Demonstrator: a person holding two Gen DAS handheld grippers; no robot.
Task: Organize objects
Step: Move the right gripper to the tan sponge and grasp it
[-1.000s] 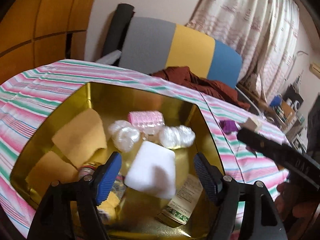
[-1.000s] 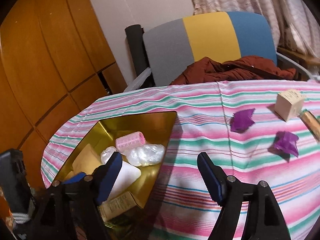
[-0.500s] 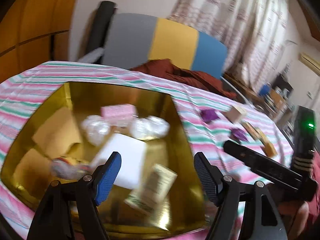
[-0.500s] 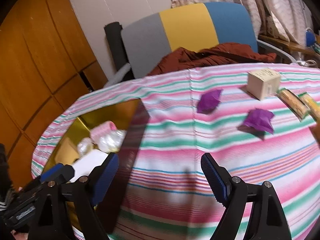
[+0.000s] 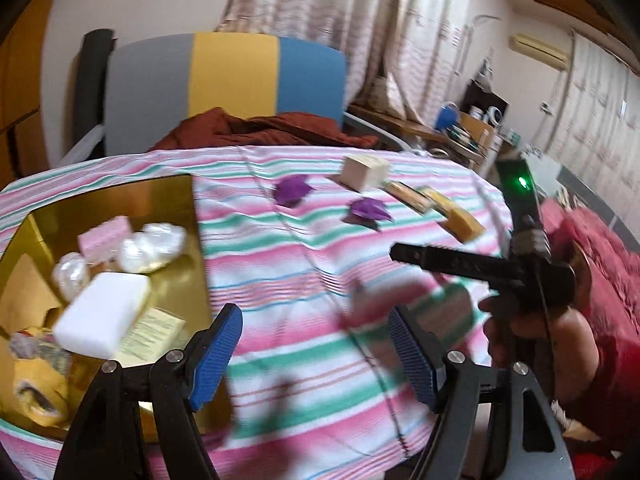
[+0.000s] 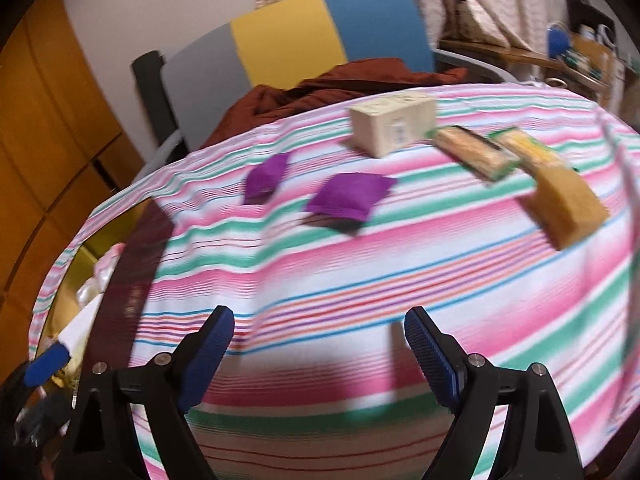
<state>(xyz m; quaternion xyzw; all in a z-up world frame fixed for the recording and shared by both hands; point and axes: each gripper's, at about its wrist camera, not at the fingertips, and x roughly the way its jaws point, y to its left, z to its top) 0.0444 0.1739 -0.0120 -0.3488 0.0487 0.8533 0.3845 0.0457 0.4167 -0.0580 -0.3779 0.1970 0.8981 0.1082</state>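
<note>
A gold tray [image 5: 188, 216] at the table's left holds a white block [image 5: 102, 310], a pink roller [image 5: 104, 232], clear wrapped pieces [image 5: 148, 244] and a leaflet box [image 5: 150, 334]. On the striped cloth lie two purple pouches [image 6: 350, 198] [image 6: 266, 176], a cream box [image 6: 392, 122], two flat packets [image 6: 470, 152] and a yellow sponge [image 6: 568, 204]. My left gripper [image 5: 316, 354] is open and empty beside the tray's right edge. My right gripper [image 6: 320, 354] is open and empty above the cloth's front edge, short of the pouches; it also shows in the left wrist view [image 5: 460, 260].
A grey, yellow and blue chair [image 5: 228, 76] with a brown garment [image 5: 256, 128] stands behind the table. Wooden cabinets [image 6: 44, 128] are at the left. A cluttered desk [image 5: 468, 128] and curtains are at the back right. A red bedcover [image 5: 608, 264] lies to the right.
Both grippers have swung right, away from the tray and toward the loose objects on the cloth. Both stayed open and empty. The white block now lies in the tray.
</note>
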